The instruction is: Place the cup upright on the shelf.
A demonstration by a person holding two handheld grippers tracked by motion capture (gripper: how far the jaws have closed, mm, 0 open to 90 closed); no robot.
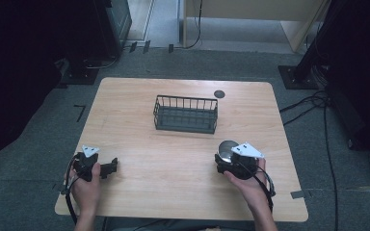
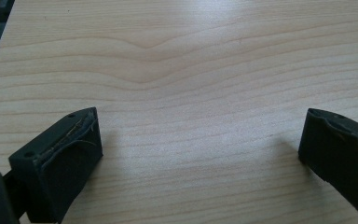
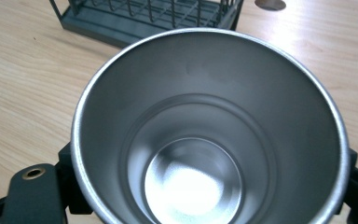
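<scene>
The right gripper [image 1: 227, 161] sits near the right front of the tabletop [image 1: 173, 159], held in the person's right hand [image 1: 250, 185], and its jaws are pinching a steel cup [image 3: 205, 135] from both sides. In the right gripper view the cup's open mouth faces the camera, its rim bright, its stepped inner wall running down to a shiny bottom, and a dark jaw shows just outside the rim at each lower corner. From the high view the cup [image 1: 228, 150] appears as a small silvery round just beyond the grey three-cornered plate on that gripper; whether its base touches the wood or hangs slightly above it is hard to tell from here. Farther off, at the middle of the tabletop, stands a dark wire basket [image 1: 185, 114], well apart from the cup; its near wall and bars also run across the top of the right gripper view [image 3: 144, 14]. A small dark round spot [image 1: 218, 94] lies on the tabletop just beyond the basket's right end. At the near left, the left gripper [image 1: 111, 167] rests in the person's left hand [image 1: 84, 185], pointing right along the wood. In the left gripper view its two black jaws stand spread wide, with bare wood grain between them [image 2: 200, 140] and nothing held.
</scene>
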